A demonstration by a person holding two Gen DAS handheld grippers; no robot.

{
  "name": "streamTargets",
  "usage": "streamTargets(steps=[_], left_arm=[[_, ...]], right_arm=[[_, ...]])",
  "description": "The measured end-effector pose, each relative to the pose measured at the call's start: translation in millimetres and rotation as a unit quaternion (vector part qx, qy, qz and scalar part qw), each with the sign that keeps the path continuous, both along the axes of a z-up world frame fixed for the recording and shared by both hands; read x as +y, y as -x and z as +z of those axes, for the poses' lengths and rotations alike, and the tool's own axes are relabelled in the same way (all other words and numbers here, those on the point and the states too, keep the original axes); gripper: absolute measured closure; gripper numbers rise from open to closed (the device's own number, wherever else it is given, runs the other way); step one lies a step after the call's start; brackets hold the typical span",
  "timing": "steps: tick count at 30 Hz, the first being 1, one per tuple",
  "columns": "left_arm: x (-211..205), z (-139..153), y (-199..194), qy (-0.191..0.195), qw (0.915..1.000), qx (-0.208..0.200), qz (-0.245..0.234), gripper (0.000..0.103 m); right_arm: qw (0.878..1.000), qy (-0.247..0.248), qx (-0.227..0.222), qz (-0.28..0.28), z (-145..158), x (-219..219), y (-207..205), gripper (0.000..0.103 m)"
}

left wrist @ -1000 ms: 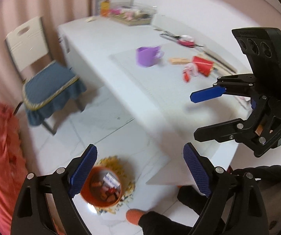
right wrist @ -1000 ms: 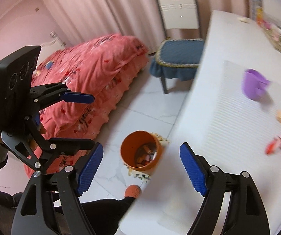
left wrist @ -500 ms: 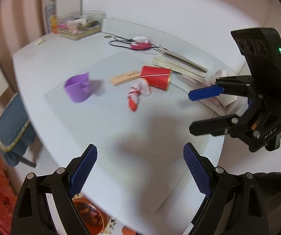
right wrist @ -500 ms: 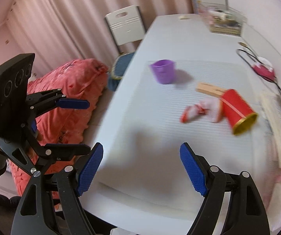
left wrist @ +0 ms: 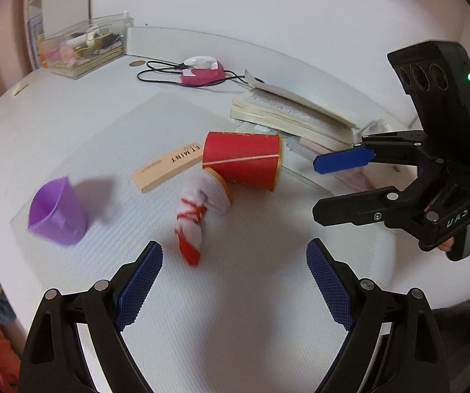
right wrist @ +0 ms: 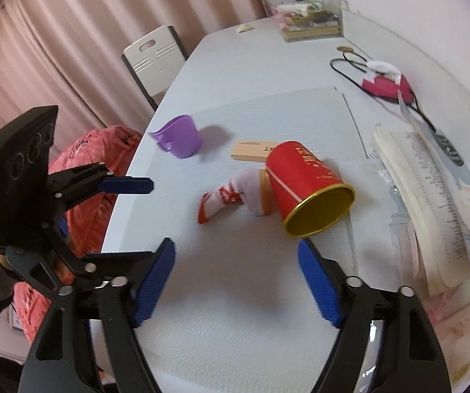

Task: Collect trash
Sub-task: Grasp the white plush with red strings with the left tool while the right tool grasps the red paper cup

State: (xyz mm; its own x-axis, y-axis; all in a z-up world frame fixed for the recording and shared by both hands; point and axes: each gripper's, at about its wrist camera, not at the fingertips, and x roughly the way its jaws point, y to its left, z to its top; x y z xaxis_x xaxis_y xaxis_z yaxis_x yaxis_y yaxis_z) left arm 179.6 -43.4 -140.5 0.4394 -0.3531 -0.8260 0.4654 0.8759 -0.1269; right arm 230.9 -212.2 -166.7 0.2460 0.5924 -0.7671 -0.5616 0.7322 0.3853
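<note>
While both grippers hang over the white table [left wrist: 54,121] with nothing between their pads, the trash lies just ahead of them on the ribbed mat [right wrist: 267,288]. A red paper cup [left wrist: 243,160] lies tipped on its side, its gold-lined mouth turned toward the right gripper [right wrist: 236,281]. It looks light and thin-walled, so a hard squeeze would likely crush it; gripping across the rim, or across the body near the base, seems the safest hold, and it may roll if nudged. Touching the cup, on the side nearer the left gripper [left wrist: 235,281], lies a crumpled white and red wrapper [left wrist: 198,216]. It looks soft and nearly weightless, and would best be pinched across its bunched middle. Beyond the wrapper, a flat tan carton [left wrist: 167,167] rests against the cup's base; it looks stiff and light, easiest to take across its narrow width. Farther off toward the left gripper's outer side stands a purple cup [left wrist: 59,213], apart from the rest.

The left gripper's jaws stand wide apart and empty, touching nothing, with the wrapper straight ahead of them. The right gripper's jaws have just been closing a little, yet they are plainly apart too, with nothing between them; the red cup's mouth sits just beyond its right pad. A stack of open books [right wrist: 431,203] lies past the cup on the right gripper's outer side, near enough to get in the way of a wide approach.
</note>
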Motion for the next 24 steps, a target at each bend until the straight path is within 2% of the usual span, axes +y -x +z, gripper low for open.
streamTargets(steps=[3,8,10,14,17,19,21,22,24], left_arm=[[-6,-12,-17,-0.011,0.9999,0.001,-0.007,0.014],[-4,-24,-39,-0.005,1.0,0.004,-0.005,0.015],[-4,-30,-44,-0.008,0.9999,0.007,-0.008,0.03],[-8,-42,-53,-0.025,0.9995,0.012,-0.017,0.035],[-9,-46,-56,-0.027,0.9994,0.011,-0.021,0.048],[-10,-50,-58,-0.026,0.9993,0.017,-0.021,0.059],[-9,-54,-58,-0.025,0.9994,0.02,-0.014,0.063],[-7,-54,-57,-0.025,0.9995,0.019,-0.009,0.071],[-1,-54,-59,-0.014,0.9996,0.026,0.002,0.075]], right_arm=[[1.0,-0.011,0.014,-0.011,-11,0,-17,0.037],[0.999,-0.015,0.023,-0.02,-24,4,-38,0.041],[0.999,-0.015,0.026,-0.022,-27,5,-44,0.047],[0.999,-0.019,0.03,-0.025,-33,7,-52,0.053],[0.999,-0.014,0.027,-0.022,-36,8,-56,0.07],[0.999,-0.008,0.027,-0.018,-39,9,-58,0.088],[0.999,-0.012,0.027,-0.018,-39,8,-58,0.088],[0.999,-0.012,0.026,-0.016,-39,9,-58,0.092],[1.0,-0.003,0.018,-0.012,-39,9,-56,0.098]])
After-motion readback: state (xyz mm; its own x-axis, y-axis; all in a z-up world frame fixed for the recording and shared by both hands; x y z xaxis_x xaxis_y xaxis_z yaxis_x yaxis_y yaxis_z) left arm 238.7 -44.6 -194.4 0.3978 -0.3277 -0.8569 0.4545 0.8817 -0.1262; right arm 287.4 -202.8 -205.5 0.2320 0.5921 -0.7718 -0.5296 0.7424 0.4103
